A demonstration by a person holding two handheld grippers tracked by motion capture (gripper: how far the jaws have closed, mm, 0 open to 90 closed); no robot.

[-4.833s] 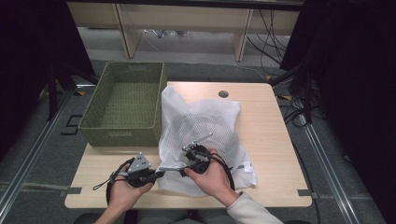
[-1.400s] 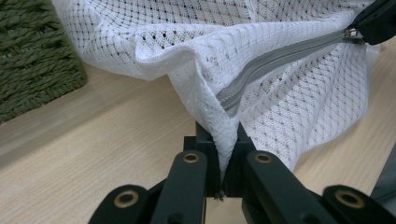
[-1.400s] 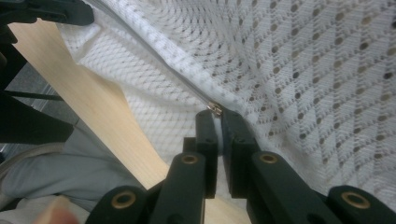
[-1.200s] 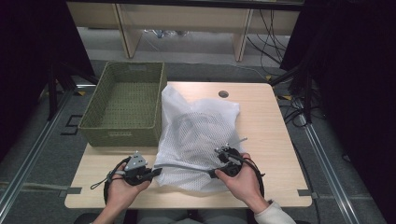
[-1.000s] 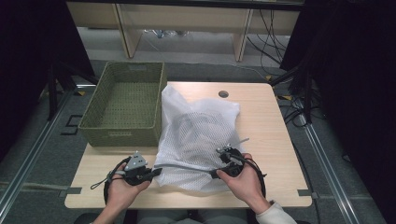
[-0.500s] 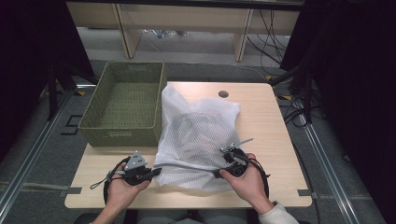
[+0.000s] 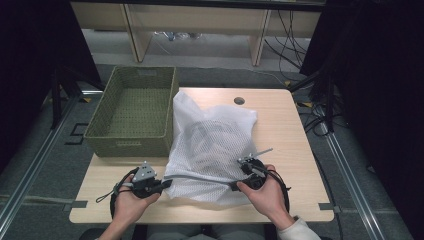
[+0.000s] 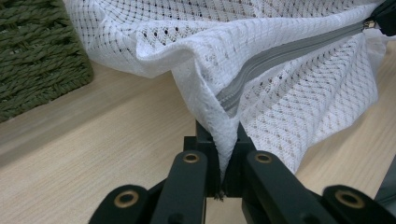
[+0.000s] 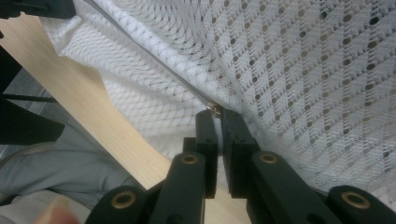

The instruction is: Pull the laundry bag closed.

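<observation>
A white mesh bag [image 7: 212, 145] with something white inside lies on the wooden table [image 7: 287, 127]. A grey zipper [image 7: 200, 177] runs along its near edge. My left gripper [image 7: 167, 183] is shut on the bag's left corner at the zipper's end, with the mesh [image 8: 280, 93] pinched between the pads of this gripper [image 8: 226, 140]. At the zipper's right end my right gripper [image 7: 234, 186] is shut on the small metal zipper pull [image 9: 215, 106], which sits at the tips of the gripper [image 9: 215, 114]. The zipper [image 8: 289, 49] is stretched taut between the two.
An empty green woven basket [image 7: 132, 112] stands at the table's left, touching the bag's far left side. A cable hole [image 7: 239, 100] sits near the far edge. Bare table lies to the right of the bag. Shelving and cables are on the floor beyond.
Since the earliest frame my right gripper has moved from beside the left gripper to the right along the zipper. Over the last second it shifted only slightly right; the left gripper stayed put.
</observation>
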